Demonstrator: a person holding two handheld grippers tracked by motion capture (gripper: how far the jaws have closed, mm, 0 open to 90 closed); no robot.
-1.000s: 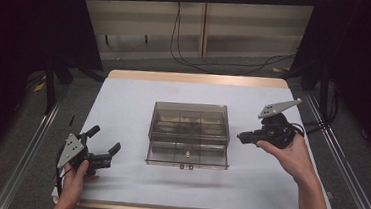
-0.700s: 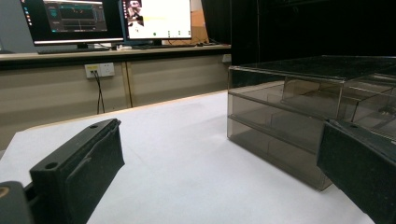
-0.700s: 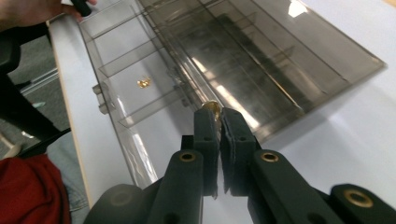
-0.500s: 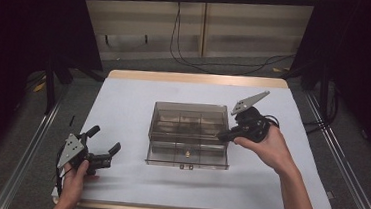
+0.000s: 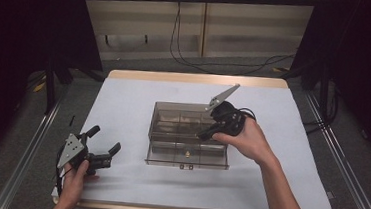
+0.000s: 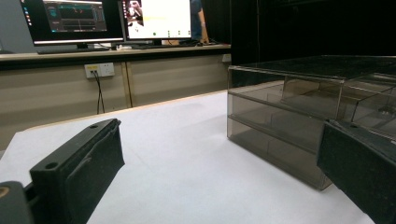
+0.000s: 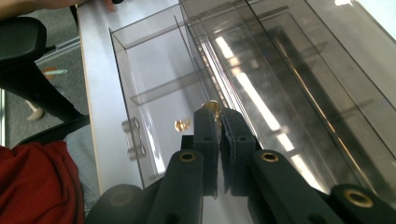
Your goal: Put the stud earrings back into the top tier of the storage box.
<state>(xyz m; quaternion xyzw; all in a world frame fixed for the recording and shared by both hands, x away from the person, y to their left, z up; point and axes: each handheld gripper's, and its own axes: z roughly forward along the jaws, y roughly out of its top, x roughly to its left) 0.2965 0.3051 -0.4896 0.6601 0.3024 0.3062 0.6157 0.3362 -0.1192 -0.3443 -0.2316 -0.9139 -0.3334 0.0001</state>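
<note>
Smoked acrylic drawer box [image 5: 189, 135] sat mid-counter [image 5: 123, 104], its lower drawer [image 7: 154, 93] pulled out toward the person. Right gripper [image 5: 205, 133] hovered over the box top, jaws pressed together just short of a small gold knob [image 7: 211, 105]; whether they touched it was unclear. Left gripper [image 5: 102, 145] rested at the counter's near-left corner, jaws apart, well clear of the box.

We carry two black grippers: left gripper [image 5: 104, 146], right gripper [image 5: 202, 134], each with grey three-cornered plate, brass-ringed screws and padded jaws.
</note>
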